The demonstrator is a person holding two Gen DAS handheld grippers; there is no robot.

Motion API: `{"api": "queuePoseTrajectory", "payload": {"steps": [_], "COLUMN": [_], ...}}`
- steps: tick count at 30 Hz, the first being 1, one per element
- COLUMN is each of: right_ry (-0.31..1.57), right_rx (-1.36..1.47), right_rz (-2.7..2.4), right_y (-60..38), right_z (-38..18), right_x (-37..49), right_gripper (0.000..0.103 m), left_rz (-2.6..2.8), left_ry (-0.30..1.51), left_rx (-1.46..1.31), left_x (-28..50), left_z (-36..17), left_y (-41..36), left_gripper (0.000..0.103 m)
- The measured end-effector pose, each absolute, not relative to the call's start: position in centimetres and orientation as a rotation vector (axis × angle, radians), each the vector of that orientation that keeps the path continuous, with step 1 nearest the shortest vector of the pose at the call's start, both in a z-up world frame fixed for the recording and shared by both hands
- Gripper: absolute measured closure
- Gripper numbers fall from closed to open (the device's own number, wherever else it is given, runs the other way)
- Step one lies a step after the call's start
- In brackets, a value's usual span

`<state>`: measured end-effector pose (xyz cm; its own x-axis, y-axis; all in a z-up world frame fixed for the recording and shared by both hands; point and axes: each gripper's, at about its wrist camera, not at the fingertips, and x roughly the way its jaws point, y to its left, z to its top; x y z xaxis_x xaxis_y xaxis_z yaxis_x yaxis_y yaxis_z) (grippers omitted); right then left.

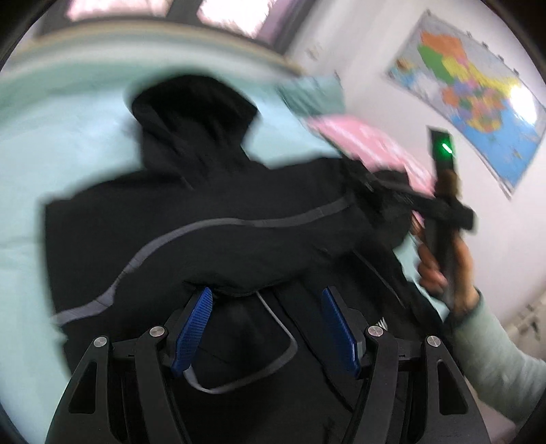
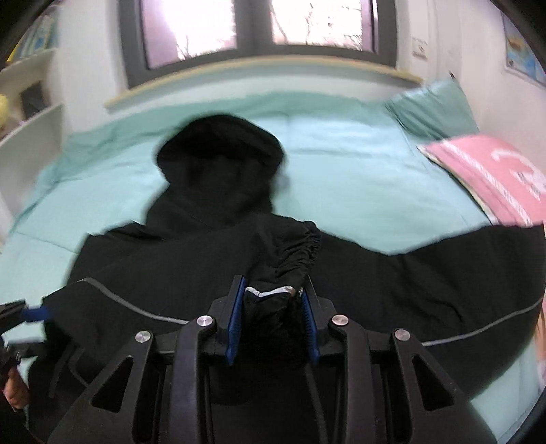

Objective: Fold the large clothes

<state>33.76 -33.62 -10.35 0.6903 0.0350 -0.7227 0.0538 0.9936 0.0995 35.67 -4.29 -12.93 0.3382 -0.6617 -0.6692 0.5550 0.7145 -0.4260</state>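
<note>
Across a bed [image 2: 358, 170] with a pale green sheet lies a black hooded jacket [image 2: 211, 218], hood toward the window [image 2: 252, 30]. Right gripper [image 2: 273, 307]: its blue fingers [image 2: 235, 317] pinch the gathered cuff [image 2: 293, 259] of one sleeve above the jacket's body. Left gripper [image 1: 266, 328]: fingers [image 1: 194, 328] spread apart over the jacket front, gripping nothing. A pink pillow [image 2: 491, 174] sits at the right.

Motion blur smears the colourful wall map [image 1: 471, 99] and the folded pink blanket [image 1: 368, 143] in the left wrist view. The black hooded jacket [image 2: 211, 252] runs off the right wrist picture's right edge, its near hem hidden behind gripper arms.
</note>
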Motion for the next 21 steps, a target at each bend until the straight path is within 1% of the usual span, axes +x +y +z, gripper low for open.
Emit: {"api": "queuePoseTrajectory", "payload": {"steps": [3, 5, 6, 8, 11, 13, 15, 17, 21], "right_ry": [0.897, 0.963, 0.976, 0.970, 0.962, 0.952, 0.916, 0.850, 0.773], "right_rx": [0.144, 0.146, 0.151, 0.154, 0.128, 0.117, 0.141, 0.203, 0.253], "right_rz": [-0.047, -0.078, -0.078, -0.073, -0.086, -0.088, -0.091, -0.065, 0.021], "right_y": [-35.8, -36.9, -37.3, -37.5, -37.4, -37.1, -37.7, -38.4, -37.1], "right_z": [-14.6, -17.6, -18.6, -19.4, -18.7, -17.7, -15.9, -13.4, -9.7], "right_x": [34.6, 35.4, 35.1, 34.7, 34.4, 34.1, 33.1, 31.9, 30.5], "right_gripper": [0.069, 0.069, 0.069, 0.069, 0.069, 0.065, 0.050, 0.045, 0.046], "left_rz": [-0.885, -1.056, -1.123, -1.095, -0.887, -0.777, -0.636, -0.546, -0.468], "left_ry": [0.987, 1.030, 1.041, 1.010, 0.985, 0.972, 0.999, 1.077, 1.044], "left_rx": [-0.196, -0.303, -0.357, -0.394, -0.344, -0.332, -0.237, -0.138, 0.012], "left_x": [36.3, 36.5, 36.6, 36.9, 38.3, 39.3, 40.3, 41.1, 40.4], "left_z": [-14.7, -15.5, -15.7, -15.5, -15.7, -16.2, -17.6, -19.9, -20.0], "left_y": [-4.9, -4.5, -4.2, -3.3, -2.6, -2.6, -3.1, -5.0, -7.3], "left_gripper": [0.035, 0.035, 0.035, 0.035, 0.035, 0.035, 0.035, 0.035, 0.035]}}
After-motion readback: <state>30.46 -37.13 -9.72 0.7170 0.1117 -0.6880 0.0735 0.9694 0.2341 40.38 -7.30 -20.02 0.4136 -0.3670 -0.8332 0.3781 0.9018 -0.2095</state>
